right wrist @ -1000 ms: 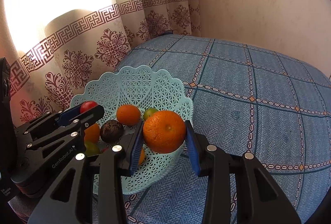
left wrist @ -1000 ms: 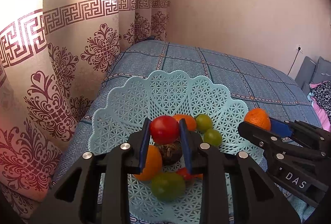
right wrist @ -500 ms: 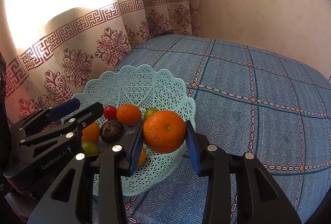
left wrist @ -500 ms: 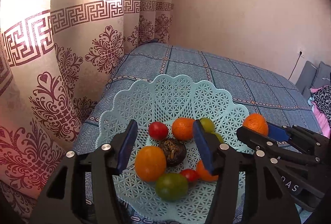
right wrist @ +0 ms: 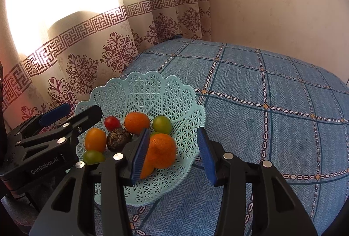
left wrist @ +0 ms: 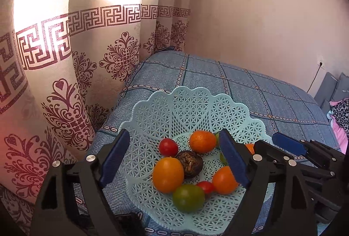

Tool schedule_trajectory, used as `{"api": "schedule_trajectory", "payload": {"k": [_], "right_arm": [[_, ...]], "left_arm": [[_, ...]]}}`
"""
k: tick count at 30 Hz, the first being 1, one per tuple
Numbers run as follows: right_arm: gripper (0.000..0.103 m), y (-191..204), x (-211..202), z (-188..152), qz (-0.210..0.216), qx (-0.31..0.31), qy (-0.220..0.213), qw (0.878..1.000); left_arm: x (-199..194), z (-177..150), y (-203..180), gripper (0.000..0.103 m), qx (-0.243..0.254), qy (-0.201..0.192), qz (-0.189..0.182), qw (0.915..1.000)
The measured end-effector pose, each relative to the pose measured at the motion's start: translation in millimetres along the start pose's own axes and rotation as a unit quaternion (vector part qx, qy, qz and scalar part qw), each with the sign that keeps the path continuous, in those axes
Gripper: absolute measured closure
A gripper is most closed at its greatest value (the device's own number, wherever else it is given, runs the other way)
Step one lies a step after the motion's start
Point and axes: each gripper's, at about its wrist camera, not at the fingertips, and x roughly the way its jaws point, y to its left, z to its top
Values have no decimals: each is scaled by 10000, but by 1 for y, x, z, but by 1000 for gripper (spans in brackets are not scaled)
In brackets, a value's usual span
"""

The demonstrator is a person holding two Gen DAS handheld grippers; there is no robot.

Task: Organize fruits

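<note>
A pale blue lattice basket sits on the blue checked bed and holds several fruits. My left gripper stands open over it, nothing between its pads. Below it lie a small red tomato, oranges, a dark round fruit and a green fruit. My right gripper is open at the basket's right rim. A large orange rests in the basket against its left pad, apart from the right pad.
A patterned curtain hangs close to the left of the basket. The blue bedspread stretches right and back to a plain wall. Grey cushions and a pink cloth lie at the far right.
My left gripper opened, dropped the red tomato into the basket and drew back. My right gripper then opened, and the large orange settled into the basket.
</note>
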Motion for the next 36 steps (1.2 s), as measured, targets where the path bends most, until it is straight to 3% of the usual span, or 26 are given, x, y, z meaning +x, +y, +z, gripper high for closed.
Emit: {"api": "schedule_trajectory", "payload": {"k": [5, 16, 29, 34, 36], "right_arm": [[56, 2, -3, 0, -45, -94, -51, 9999], [41, -6, -14, -7, -196, -111, -185, 9996], [36, -22, -30, -17, -167, 42, -251, 9995], [31, -25, -36, -21, -177, 73, -304, 9994], [23, -26, -39, -23, -185, 72, -345, 9992]], "left_arm": [[-1, -1, 1, 16, -34, 4, 7, 10000], [-8, -1, 2, 9, -78, -37, 23, 10000], [-34, -13, -13, 5, 306, -178, 305, 9989], [-48, -19, -16, 5, 422, -234, 389, 9981], [-53, -22, -18, 5, 474, -251, 429, 9976]]}}
